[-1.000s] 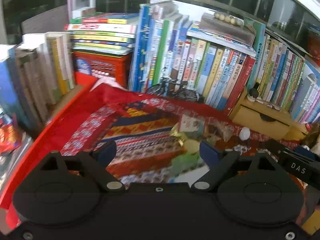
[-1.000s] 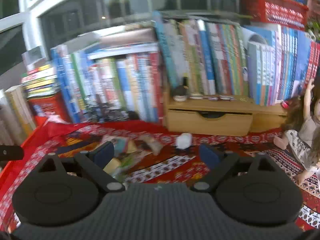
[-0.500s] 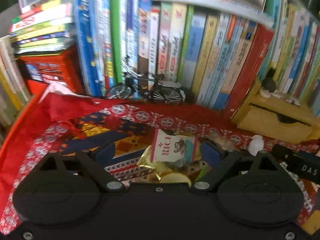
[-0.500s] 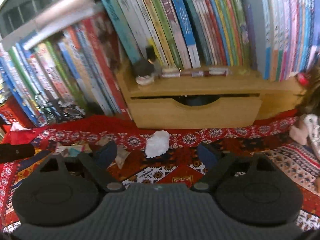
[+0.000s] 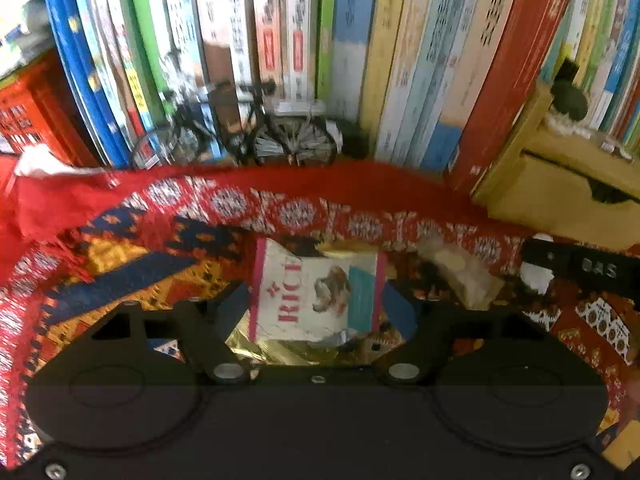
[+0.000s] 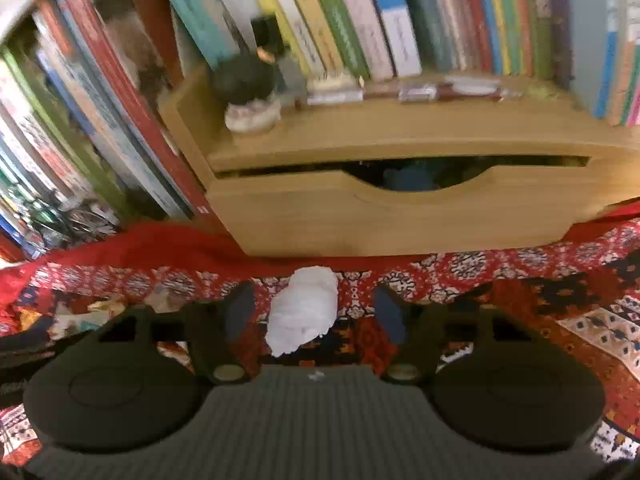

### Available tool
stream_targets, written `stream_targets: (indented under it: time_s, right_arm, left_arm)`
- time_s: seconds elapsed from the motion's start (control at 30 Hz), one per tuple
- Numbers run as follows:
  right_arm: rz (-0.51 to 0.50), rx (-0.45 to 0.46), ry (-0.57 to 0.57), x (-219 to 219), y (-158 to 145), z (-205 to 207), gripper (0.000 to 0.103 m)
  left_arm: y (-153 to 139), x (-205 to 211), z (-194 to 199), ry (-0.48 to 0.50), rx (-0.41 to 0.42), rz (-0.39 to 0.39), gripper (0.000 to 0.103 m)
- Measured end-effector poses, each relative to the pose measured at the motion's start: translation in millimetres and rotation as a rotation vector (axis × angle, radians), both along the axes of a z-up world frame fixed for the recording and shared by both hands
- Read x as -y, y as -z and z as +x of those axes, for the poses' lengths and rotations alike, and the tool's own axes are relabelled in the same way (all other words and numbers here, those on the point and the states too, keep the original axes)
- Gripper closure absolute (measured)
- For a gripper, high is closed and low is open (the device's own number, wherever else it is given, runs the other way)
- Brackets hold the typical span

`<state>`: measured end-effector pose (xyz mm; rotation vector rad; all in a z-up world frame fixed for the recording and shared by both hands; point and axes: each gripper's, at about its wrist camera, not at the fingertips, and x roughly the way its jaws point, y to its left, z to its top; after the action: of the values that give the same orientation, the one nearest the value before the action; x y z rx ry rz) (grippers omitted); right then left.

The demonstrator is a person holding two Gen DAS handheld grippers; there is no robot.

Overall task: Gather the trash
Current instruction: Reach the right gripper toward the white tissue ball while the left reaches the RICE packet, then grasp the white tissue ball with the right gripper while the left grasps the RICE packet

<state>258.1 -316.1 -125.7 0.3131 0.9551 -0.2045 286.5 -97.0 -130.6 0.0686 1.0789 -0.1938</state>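
Note:
A white and pink snack wrapper lies flat on the patterned red carpet, over a gold foil wrapper. My left gripper straddles it. Its jaws are closing, and the pads stand at the wrapper's two side edges without visibly squeezing it. To the right lies a clear plastic wrapper. A crumpled white tissue sits on the carpet between the fingers of my right gripper. Those jaws are closing too, with a gap on both sides of the tissue. The same tissue shows in the left wrist view.
A row of upright books lines the back, with a toy bicycle in front of them. A wooden drawer box stands just behind the tissue, with a small dark figurine on top. A red crate is at the far left.
Both grippers have come down and forward onto the carpet, and their jaws have narrowed. The snack wrapper now lies between the left fingers and the tissue between the right ones.

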Motion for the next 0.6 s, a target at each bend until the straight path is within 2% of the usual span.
stream_targets:
  time_s: [0.03,0.07,0.1,0.23,0.6]
  right_arm:
    - [0.002,-0.018,-0.002,-1,3,3,0.054]
    - [0.008,-0.031,-0.005,-1,4,5,0.059]
    - [0.018,-0.029,-0.010,-2,3,4,0.065]
    - [0.001,-0.005,-0.030,-9,-8,-6,0.067]
    - [0.036,0.067,-0.062,-28,-58,-63,0.067]
  left_arm:
    - [2,-1,0,-0.006,-0.010,-0.013,0.047]
    - [1,-3,-1,-0.013,-0.002,-0.027,0.051]
    - [-1,-4,-3,-0.016,0.008,-0.036,0.061]
    - [-14,-10,-10,-0.020,0.008,-0.094,0.068]
    - [-79,-23,-75,0.018,0.085,-0.142,0.069]
